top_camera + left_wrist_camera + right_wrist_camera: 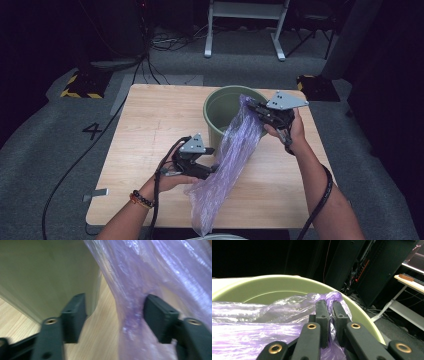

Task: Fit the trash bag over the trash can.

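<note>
Near the table's point(145, 130) middle, the left gripper point(212, 167) stands spread, one pad touching the purple plastic bag point(230, 150) that lies partly between its jaws. The bag stretches from the near edge up to the green bucket point(215, 112), where the right gripper point(255, 107) pinches its top over the far-right rim.

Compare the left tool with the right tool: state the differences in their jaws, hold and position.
The right tool has its jaws shut on the bag; the left tool stands open, with the bag loose between its jaws. The right tool pinches the bag's top end at the bin rim; the left tool is at the bag's middle, low over the table. Both are hand-held and black-jawed.
</note>
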`<state>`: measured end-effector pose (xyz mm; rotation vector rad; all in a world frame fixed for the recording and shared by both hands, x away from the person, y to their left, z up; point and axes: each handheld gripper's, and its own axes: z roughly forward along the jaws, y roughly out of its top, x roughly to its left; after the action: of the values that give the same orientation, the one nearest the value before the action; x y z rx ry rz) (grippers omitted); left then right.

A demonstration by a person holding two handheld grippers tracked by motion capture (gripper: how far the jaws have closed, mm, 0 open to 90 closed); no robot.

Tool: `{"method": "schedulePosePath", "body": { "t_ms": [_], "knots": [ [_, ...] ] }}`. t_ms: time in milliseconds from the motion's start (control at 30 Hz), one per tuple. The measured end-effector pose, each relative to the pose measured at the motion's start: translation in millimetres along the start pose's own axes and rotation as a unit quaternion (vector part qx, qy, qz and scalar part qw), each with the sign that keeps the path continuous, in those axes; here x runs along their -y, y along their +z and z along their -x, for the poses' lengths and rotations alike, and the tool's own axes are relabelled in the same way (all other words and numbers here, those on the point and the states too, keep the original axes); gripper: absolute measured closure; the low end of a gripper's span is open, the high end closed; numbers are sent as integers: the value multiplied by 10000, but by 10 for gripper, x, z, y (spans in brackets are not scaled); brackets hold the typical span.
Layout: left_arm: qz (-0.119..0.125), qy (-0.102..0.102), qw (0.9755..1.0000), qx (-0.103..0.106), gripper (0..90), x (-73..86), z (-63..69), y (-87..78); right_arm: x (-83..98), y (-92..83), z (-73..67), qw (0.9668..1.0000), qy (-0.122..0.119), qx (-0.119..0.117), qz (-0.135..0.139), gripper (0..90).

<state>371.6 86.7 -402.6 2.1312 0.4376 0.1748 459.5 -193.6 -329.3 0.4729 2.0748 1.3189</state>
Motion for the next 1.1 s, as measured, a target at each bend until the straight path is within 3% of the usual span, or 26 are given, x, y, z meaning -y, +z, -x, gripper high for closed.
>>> {"method": "schedulePosePath", "body": {
  "t_ms": [67,167,300,467,567,767,967,1100],
  "knots": [
    [-113,97,9999,-65,551,-4,11,53,7,14,12,10000,30,12,-42,848],
    [-78,269,9996,-99,726,-6,34,84,11,43,19,9998,42,40,-173,782],
    [17,388,9991,-155,837,-19,78,79,15,91,12,9990,16,86,-445,595],
    [82,392,9991,-171,863,-27,81,76,14,148,1,9967,46,269,-759,375],
    [126,317,9993,-168,871,-27,73,73,10,175,-31,9951,15,366,-917,303],
    [202,390,9986,-286,886,-49,91,53,-29,200,-59,9942,104,227,-1042,256],
    [199,235,9978,-587,889,-31,49,-7,-56,127,-26,9954,312,172,-894,249],
    [323,159,9970,-682,890,-48,67,-70,-98,24,-54,9958,224,191,-868,232]
  ]
}}
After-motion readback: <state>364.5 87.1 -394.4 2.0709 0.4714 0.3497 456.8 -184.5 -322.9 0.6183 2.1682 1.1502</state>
